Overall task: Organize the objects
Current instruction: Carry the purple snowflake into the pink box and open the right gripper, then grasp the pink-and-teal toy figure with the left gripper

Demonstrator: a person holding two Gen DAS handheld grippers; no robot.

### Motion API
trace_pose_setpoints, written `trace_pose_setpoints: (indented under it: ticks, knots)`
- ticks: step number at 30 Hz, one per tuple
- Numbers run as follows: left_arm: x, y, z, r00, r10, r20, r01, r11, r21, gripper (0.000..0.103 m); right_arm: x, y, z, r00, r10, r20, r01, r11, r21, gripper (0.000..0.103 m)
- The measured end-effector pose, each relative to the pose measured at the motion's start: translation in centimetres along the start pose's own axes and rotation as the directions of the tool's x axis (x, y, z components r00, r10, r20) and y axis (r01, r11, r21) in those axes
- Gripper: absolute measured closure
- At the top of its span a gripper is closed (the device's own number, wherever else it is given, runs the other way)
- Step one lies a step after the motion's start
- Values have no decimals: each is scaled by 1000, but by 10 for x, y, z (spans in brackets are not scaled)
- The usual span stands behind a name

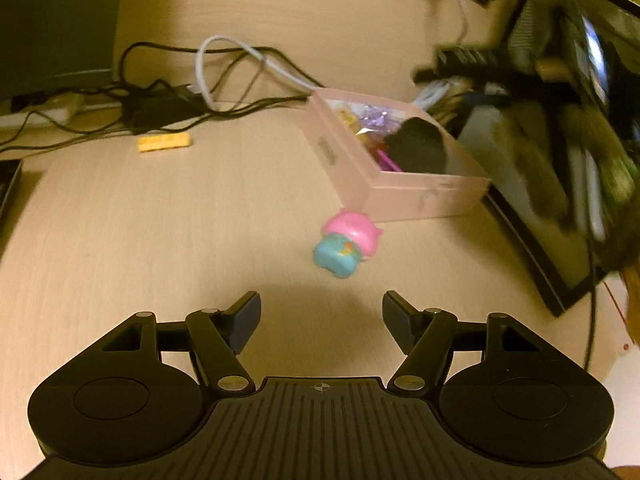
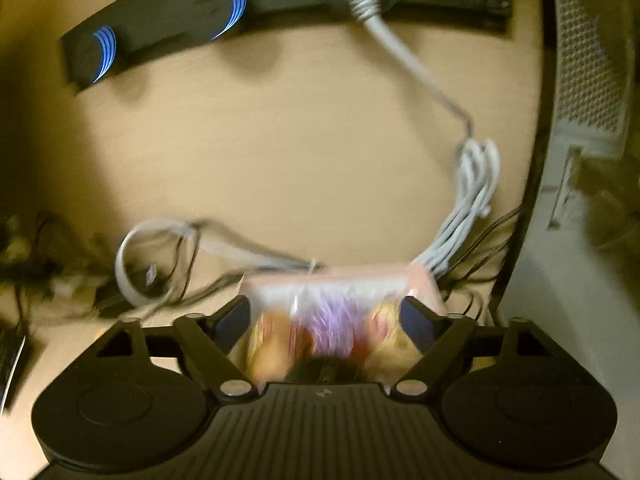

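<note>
The left gripper (image 1: 322, 322) stands wide and empty; the pink-and-blue toy (image 1: 344, 248) lies just ahead of it, beside the pink box (image 1: 400, 196); the right gripper (image 2: 326, 324), wide, hovers over that box.

My right gripper (image 2: 322, 316) hangs over the pink box (image 2: 424, 284) with its jaws spread and nothing pinched between them. The box's contents are blurred: something purple (image 2: 334, 320) in the middle, orange-yellow shapes either side. A bundle of white cable (image 2: 472, 200) rises from the box's far right corner. Beyond the box, across the bare desk (image 2: 280, 140), lies a black bar with blue lights (image 2: 168, 20).
</note>
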State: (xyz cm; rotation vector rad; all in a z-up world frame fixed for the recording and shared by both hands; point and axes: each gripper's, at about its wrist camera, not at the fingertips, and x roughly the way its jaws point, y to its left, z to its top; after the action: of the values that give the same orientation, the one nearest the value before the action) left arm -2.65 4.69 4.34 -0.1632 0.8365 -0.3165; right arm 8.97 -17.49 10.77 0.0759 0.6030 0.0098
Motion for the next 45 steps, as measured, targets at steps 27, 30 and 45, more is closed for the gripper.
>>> trace_pose_setpoints:
  ticks: [27, 30, 45]
  knots:
    - [134, -53, 54, 990, -47, -133, 89, 939, 331, 49, -83, -16, -153, 973, -127, -194, 126, 992, -13, 15]
    - [131, -47, 57, 987, -53, -152, 93, 960, 265, 51, -86, -15, -156, 971, -135, -199, 136, 991, -13, 15]
    - [14, 55, 31, 997, 63, -43, -68, 989, -131, 53, -53, 64, -137, 979, -11, -204, -20, 989, -150, 14]
